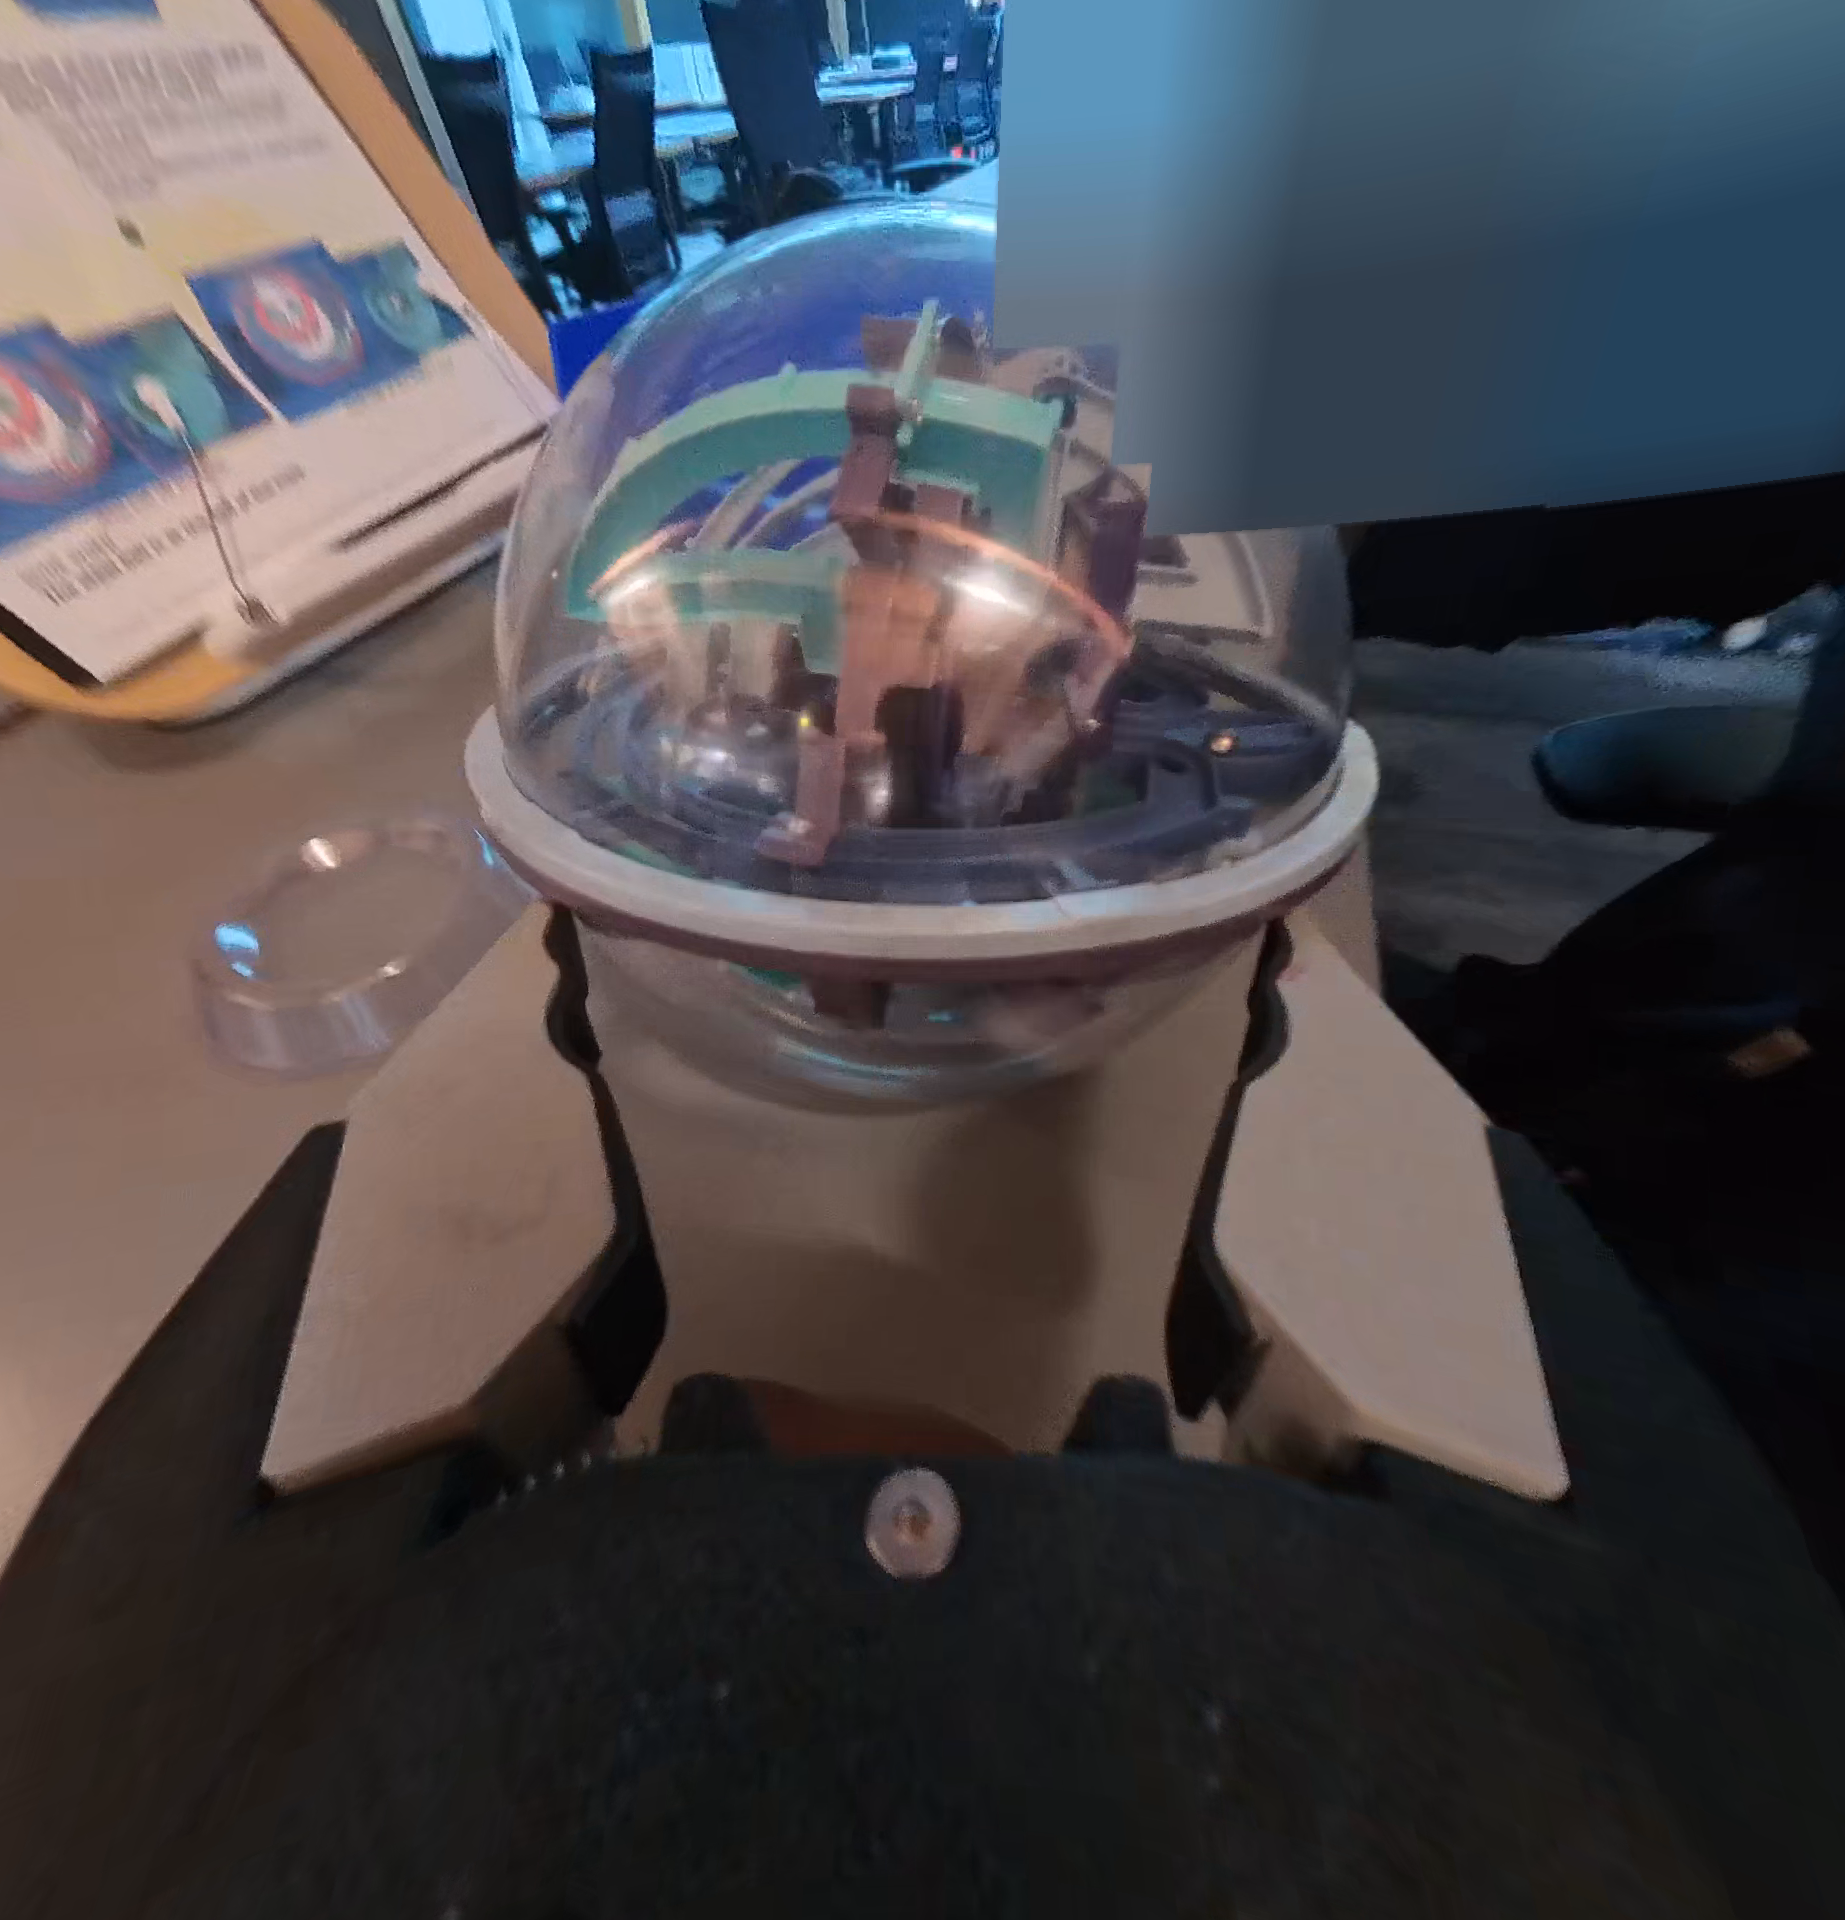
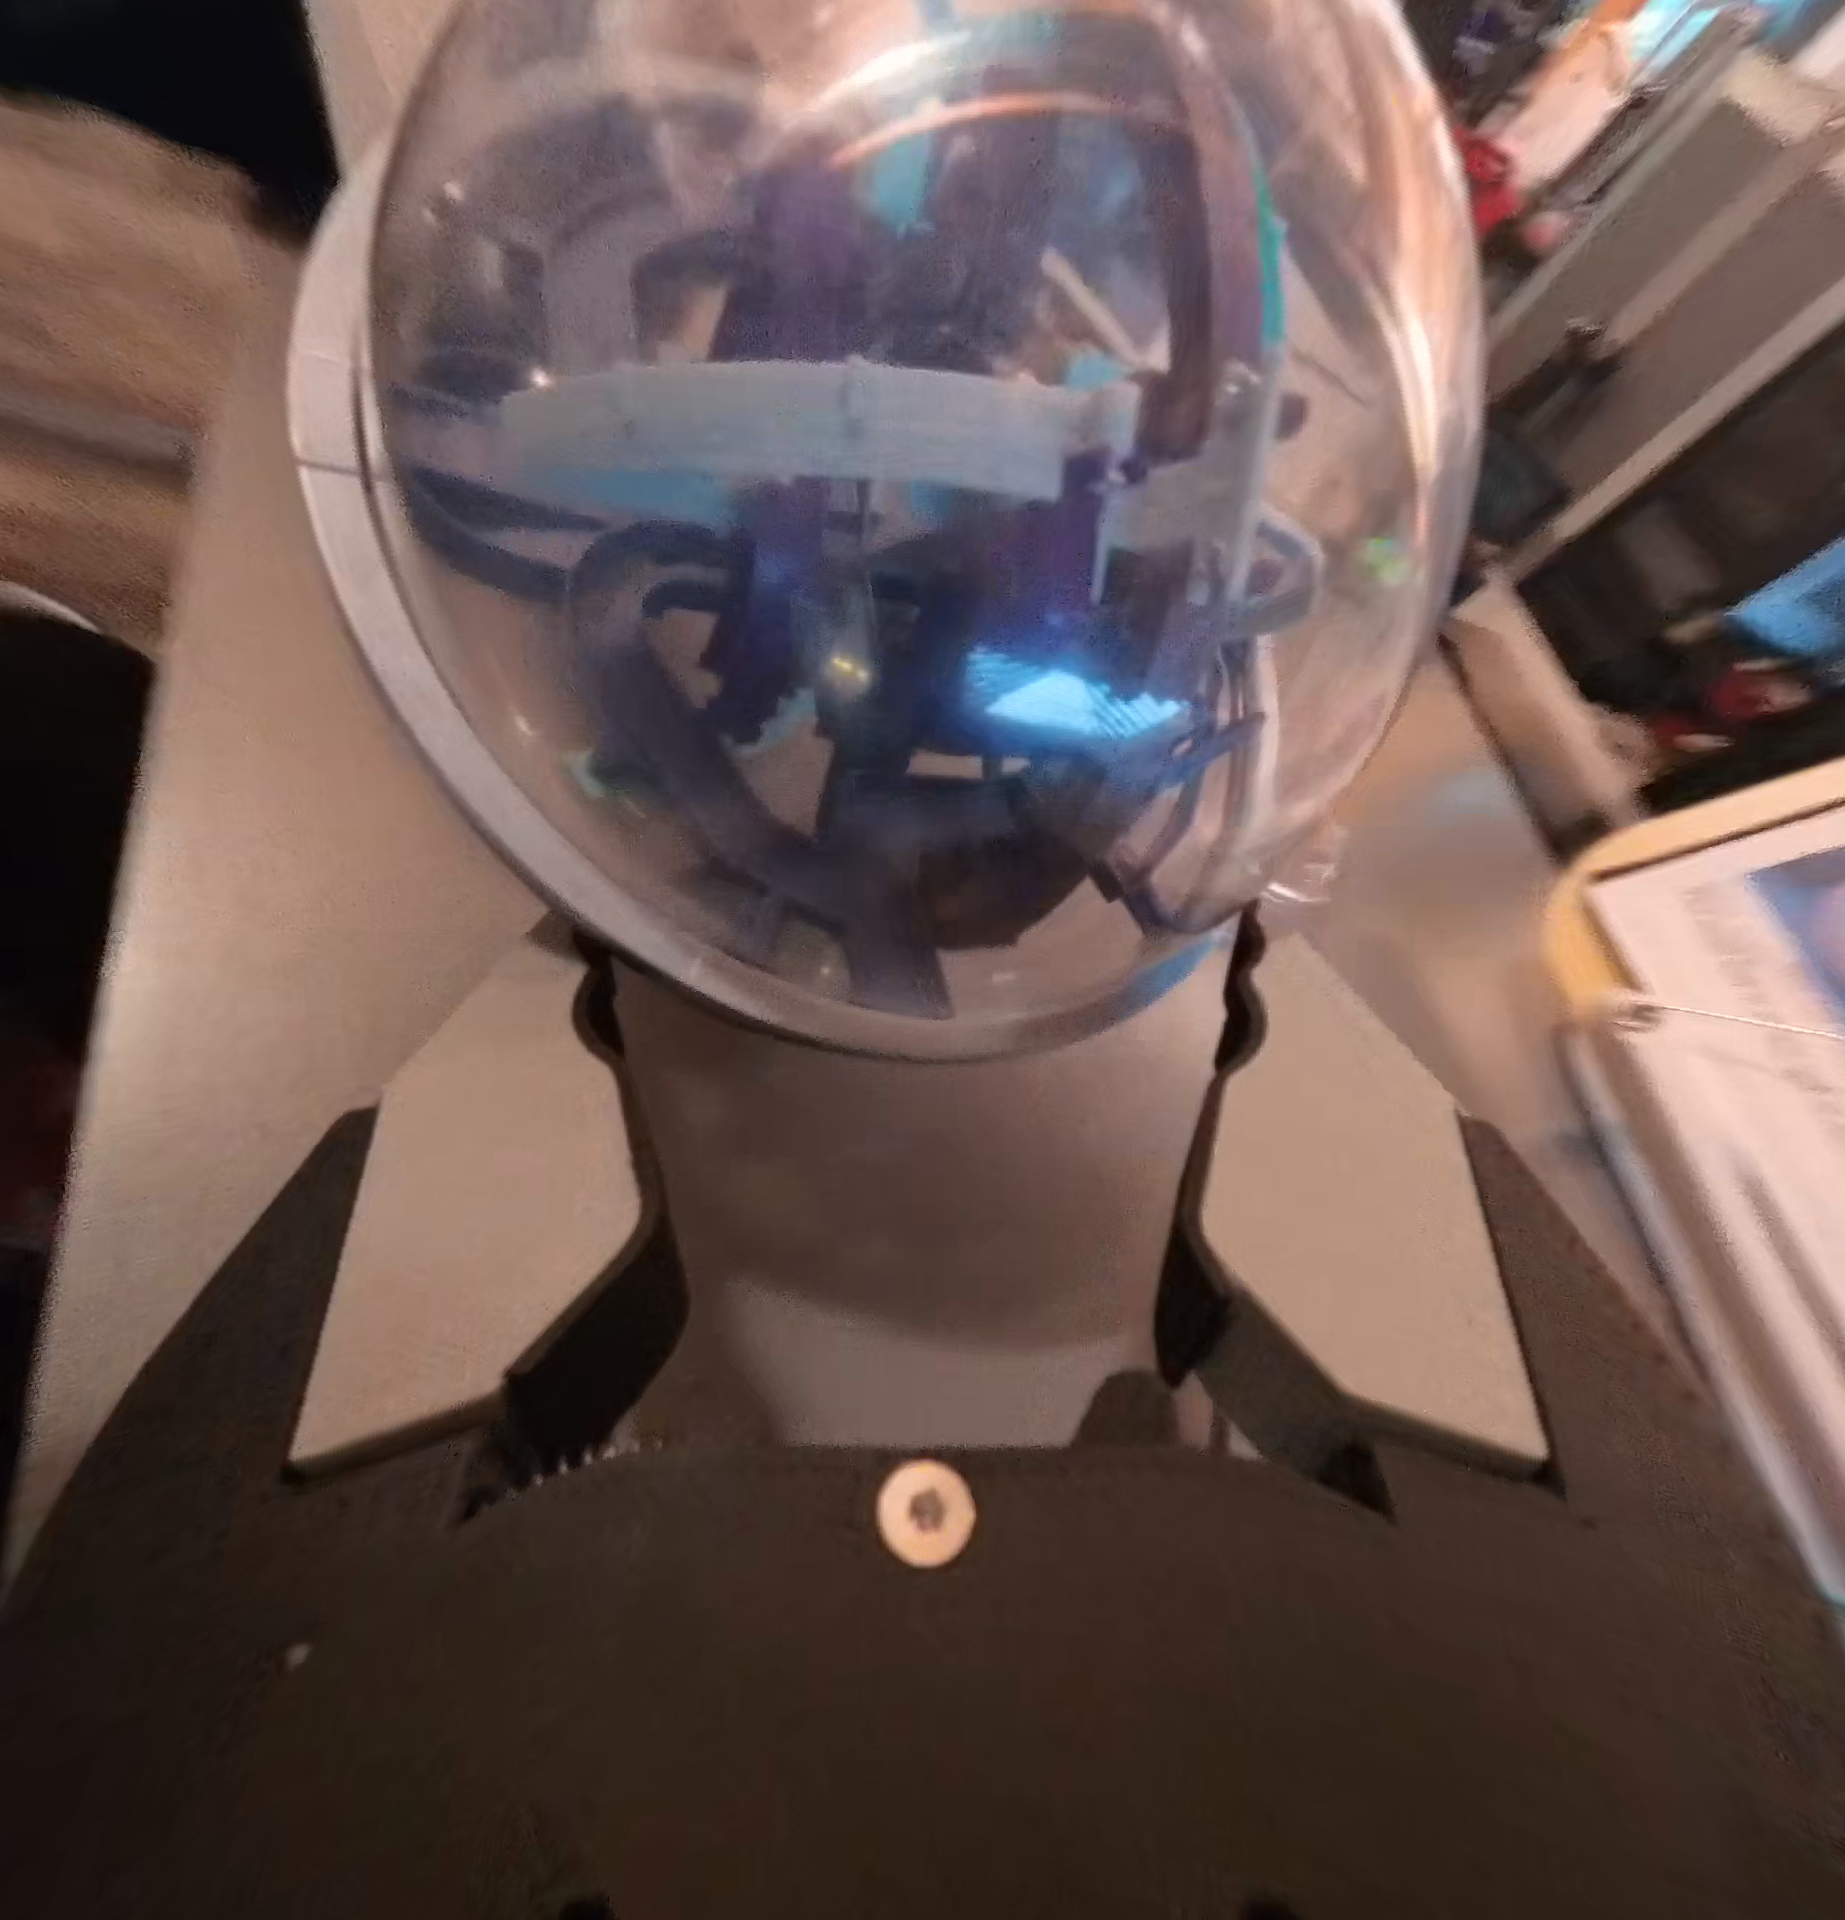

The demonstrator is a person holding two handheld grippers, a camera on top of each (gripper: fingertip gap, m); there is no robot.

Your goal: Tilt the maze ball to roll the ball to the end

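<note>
The maze ball [image 1: 897, 582] is a clear sphere with a white ring [image 1: 544, 831] round its middle and green, brown and dark tracks inside. In the left wrist view the ring lies about level. A small shiny ball [image 1: 1224, 741] sits on a dark track at the right, just above the ring. My left gripper [image 1: 918, 966] is shut on the sphere's lower half, one finger on each side below the ring. In the right wrist view the maze ball [image 2: 897, 499] fills the top, blurred, with its ring [image 2: 398, 665] at the left. My right gripper [image 2: 918, 966] is shut on its lower part.
A clear plastic stand [image 1: 346, 935] lies on the grey table [image 1: 118, 1039] to the left. A printed board [image 1: 222, 364] leans behind it and also shows in the right wrist view [image 2: 1749, 1039]. A person in dark clothes [image 1: 1676, 987] is at the right. Chairs and tables stand far behind.
</note>
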